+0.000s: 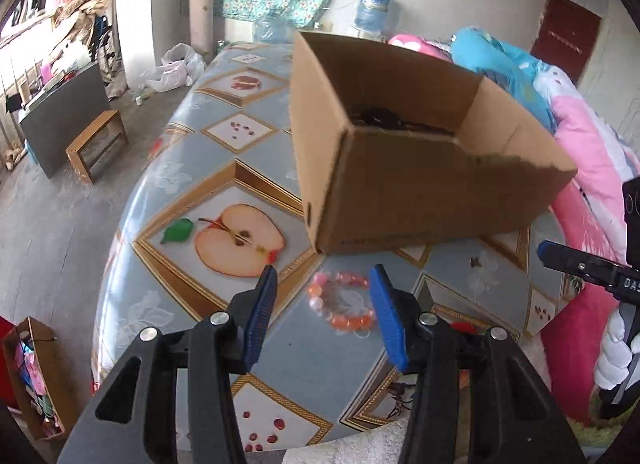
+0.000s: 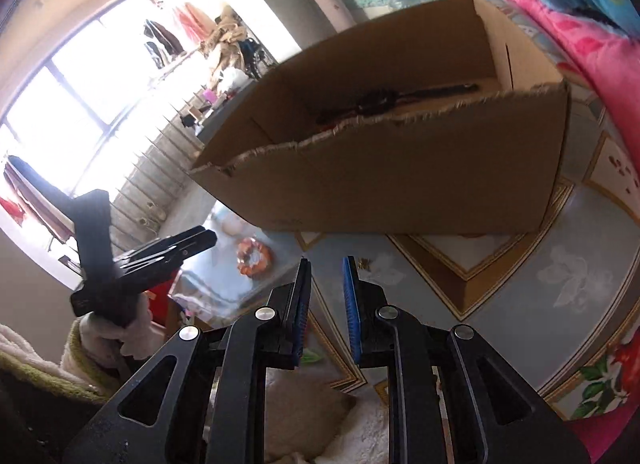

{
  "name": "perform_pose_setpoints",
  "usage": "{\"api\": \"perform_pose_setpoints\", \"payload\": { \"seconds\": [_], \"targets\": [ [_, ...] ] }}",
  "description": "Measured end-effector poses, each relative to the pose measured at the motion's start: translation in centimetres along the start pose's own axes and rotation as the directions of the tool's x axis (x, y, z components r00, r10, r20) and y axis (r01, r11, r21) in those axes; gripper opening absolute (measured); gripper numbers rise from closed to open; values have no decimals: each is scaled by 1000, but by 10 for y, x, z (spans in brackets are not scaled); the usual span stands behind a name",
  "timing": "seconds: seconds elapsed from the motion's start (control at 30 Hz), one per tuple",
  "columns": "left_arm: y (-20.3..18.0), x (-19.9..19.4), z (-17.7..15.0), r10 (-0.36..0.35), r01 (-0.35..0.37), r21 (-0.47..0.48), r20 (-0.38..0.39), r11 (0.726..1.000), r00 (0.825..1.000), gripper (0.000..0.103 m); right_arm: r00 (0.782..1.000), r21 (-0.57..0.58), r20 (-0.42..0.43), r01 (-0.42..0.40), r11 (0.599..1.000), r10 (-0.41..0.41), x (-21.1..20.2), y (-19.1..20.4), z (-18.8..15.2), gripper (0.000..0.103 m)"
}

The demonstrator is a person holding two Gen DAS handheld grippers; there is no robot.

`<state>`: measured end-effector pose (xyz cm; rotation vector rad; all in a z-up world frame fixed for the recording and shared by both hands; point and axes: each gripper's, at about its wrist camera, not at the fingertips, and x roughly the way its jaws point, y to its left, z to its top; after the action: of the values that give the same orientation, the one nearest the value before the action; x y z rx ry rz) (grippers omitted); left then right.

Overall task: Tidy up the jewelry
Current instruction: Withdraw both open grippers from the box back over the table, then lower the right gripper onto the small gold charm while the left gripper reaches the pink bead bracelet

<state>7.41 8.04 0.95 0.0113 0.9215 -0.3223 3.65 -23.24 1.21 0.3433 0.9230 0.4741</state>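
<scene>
A pink and orange bead bracelet (image 1: 341, 302) lies on the patterned tablecloth (image 1: 224, 151), just in front of a cardboard box (image 1: 420, 191). My left gripper (image 1: 323, 278) is open and empty, its blue pads on either side of the bracelet, a little above it. The bracelet also shows in the right wrist view (image 2: 253, 256), with the left gripper (image 2: 200, 242) near it. My right gripper (image 2: 326, 270) is open with a narrow gap and empty, above the table in front of the box (image 2: 400, 167). Dark jewelry (image 2: 384, 101) lies inside the box.
Pink and blue bedding (image 1: 580, 135) lies along the table's right side. A small wooden stool (image 1: 98, 145) and a grey cabinet (image 1: 60, 111) stand on the floor to the left. Water bottles (image 1: 374, 9) stand behind the box.
</scene>
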Motion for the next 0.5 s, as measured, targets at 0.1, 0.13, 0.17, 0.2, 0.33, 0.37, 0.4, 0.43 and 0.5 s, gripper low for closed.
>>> {"api": "perform_pose_setpoints", "payload": {
  "seconds": [0.1,0.13,0.17,0.2,0.33,0.37,0.4,0.43,0.5],
  "targets": [
    [-21,9,-11,-34,35,67,-8,997,999,47,997,-53,-25,66,996,-68,22,13,-7,18],
    [-26,11,-14,-35,35,86,-7,996,999,47,997,-63,-28,75,995,-77,26,16,-7,18],
    [-30,14,-17,-30,30,110,-1,994,1000,47,996,-72,-34,79,994,-82,29,19,-7,18],
    [-34,17,-19,-28,27,131,7,991,1000,47,996,-75,-37,81,994,-84,31,19,-8,18],
    [-47,31,-25,0,-3,220,13,975,1000,43,996,-66,-42,77,995,-80,35,19,-3,18],
    [-51,33,-26,13,-17,247,16,969,1000,41,996,-64,-41,79,995,-82,33,20,-4,18],
    [-53,37,-27,27,-30,271,17,962,999,39,996,-59,-41,78,995,-80,34,20,-4,18],
    [-55,41,-27,42,-46,289,18,956,999,36,996,-52,-40,77,996,-79,37,17,-3,18],
    [-54,45,-27,46,-55,300,35,952,998,36,996,-38,-35,79,996,-80,37,15,-6,18]
  ]
}}
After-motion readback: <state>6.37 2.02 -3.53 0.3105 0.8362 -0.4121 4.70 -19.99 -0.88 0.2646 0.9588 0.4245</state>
